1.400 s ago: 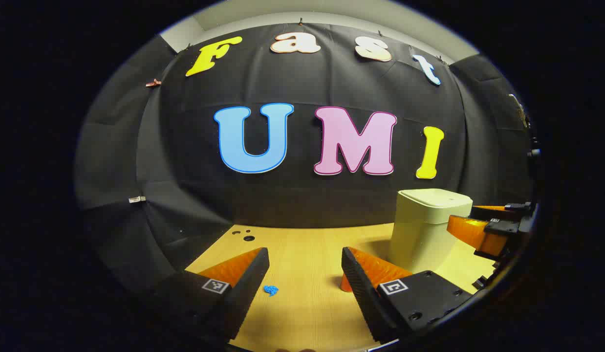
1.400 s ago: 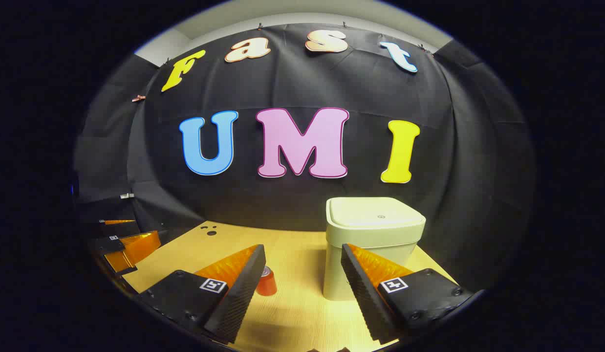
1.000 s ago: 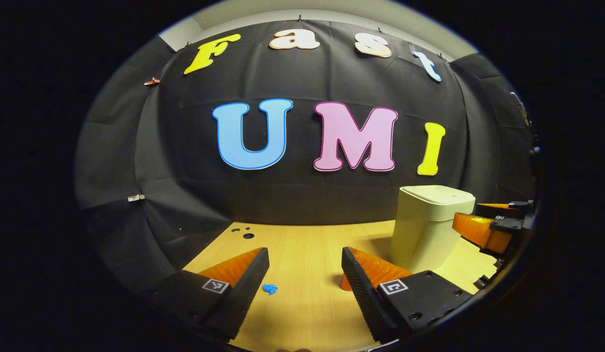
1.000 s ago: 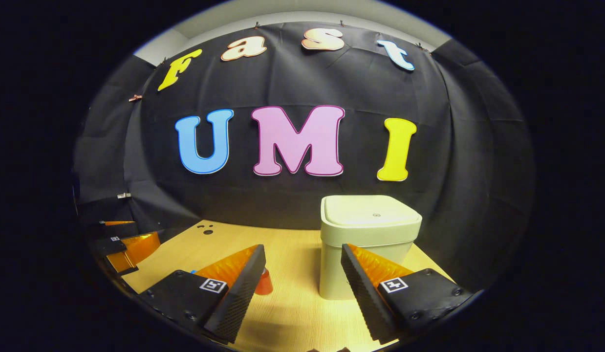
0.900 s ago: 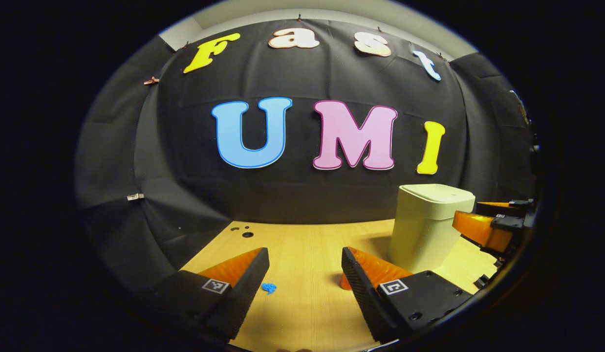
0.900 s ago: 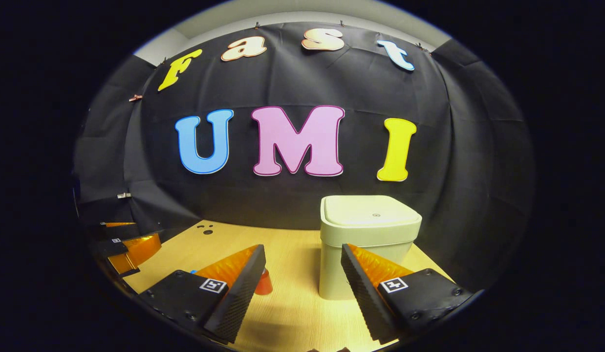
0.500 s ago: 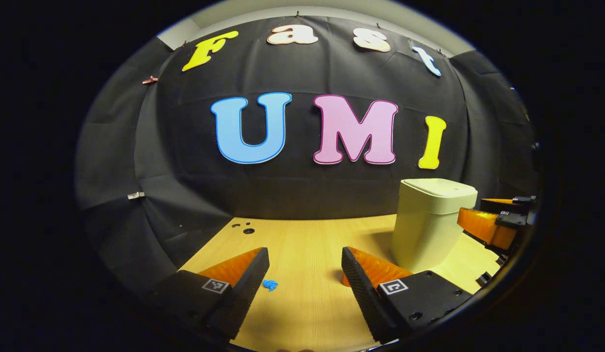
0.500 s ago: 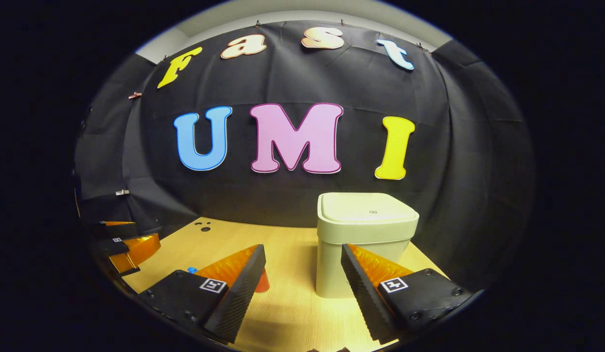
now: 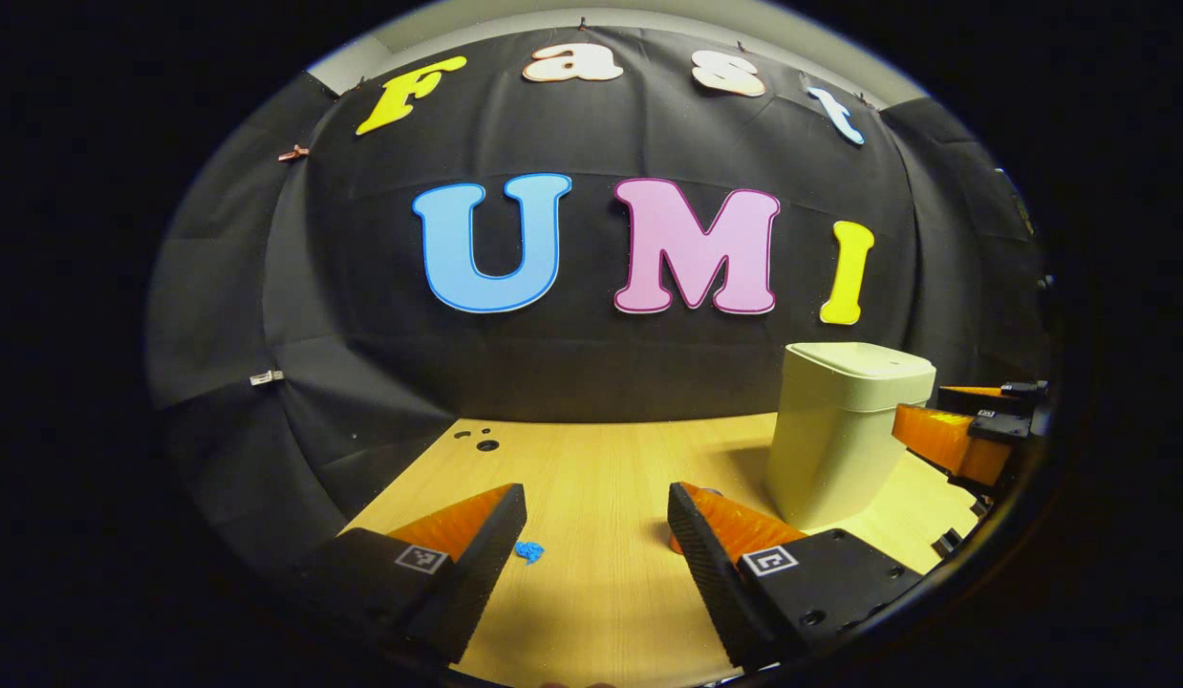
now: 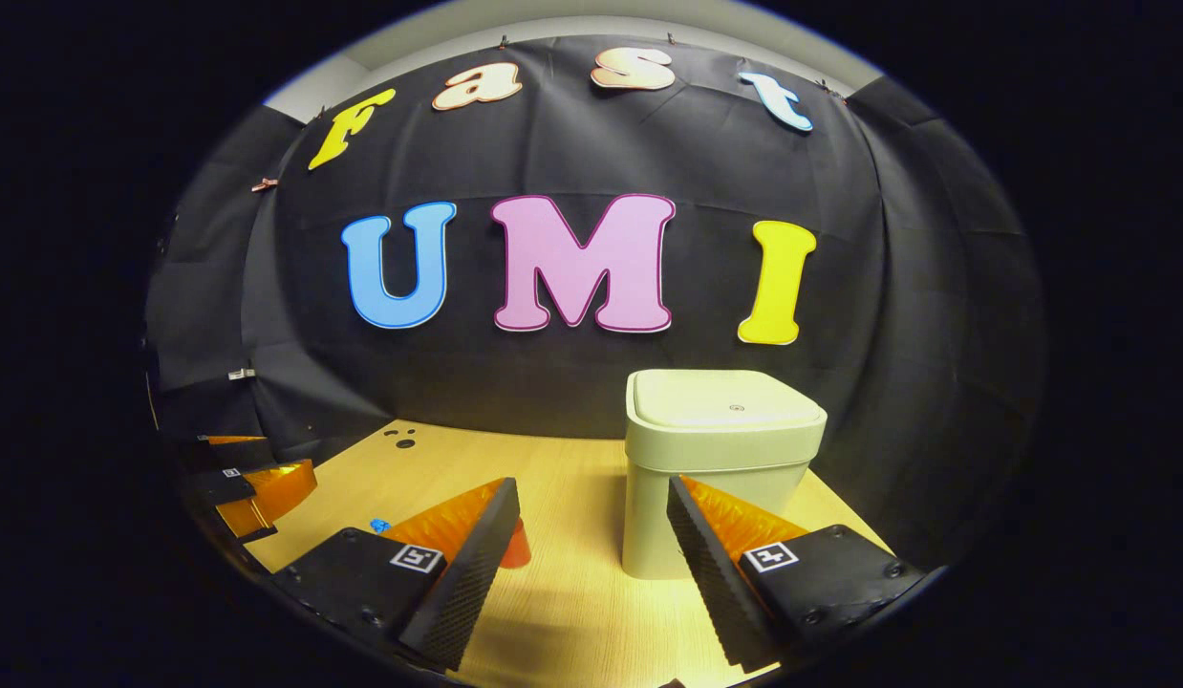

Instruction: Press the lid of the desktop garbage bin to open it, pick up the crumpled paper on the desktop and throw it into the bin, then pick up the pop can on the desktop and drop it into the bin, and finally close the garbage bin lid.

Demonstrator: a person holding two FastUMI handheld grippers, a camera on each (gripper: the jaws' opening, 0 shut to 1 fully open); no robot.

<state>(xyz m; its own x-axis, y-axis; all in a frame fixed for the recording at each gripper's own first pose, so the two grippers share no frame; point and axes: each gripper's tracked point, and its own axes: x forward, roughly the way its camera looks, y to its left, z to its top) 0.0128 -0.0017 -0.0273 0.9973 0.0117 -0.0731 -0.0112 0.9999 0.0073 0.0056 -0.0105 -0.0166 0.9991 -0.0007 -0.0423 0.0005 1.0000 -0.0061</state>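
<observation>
The pale bin [image 9: 840, 449] stands on the wooden table [image 9: 591, 592] with its lid [image 9: 864, 360] shut. A small blue crumpled paper [image 9: 528, 550] lies just ahead of my left gripper [image 9: 594, 502], which is open and holds nothing. The red pop can [image 9: 676, 545] is mostly hidden behind that gripper's right finger. In the right gripper view the bin [image 10: 716, 497] is close ahead, lid [image 10: 725, 399] down, and the can [image 10: 518, 547] peeks from behind the left finger. My right gripper [image 10: 591, 492] is open and holds nothing. The paper [image 10: 379, 525] lies to its left.
Small dark holes [image 9: 484, 444] mark the far left of the table, near the black cloth wall. The right gripper [image 9: 921, 413] shows beside the bin at the right edge of the left gripper view. The left gripper [image 10: 286, 457] shows at the left edge of the right gripper view.
Both views have shifted a little, so more table surface shows in front of the bin. Both grippers stay open. Bin, paper and can have not moved.
</observation>
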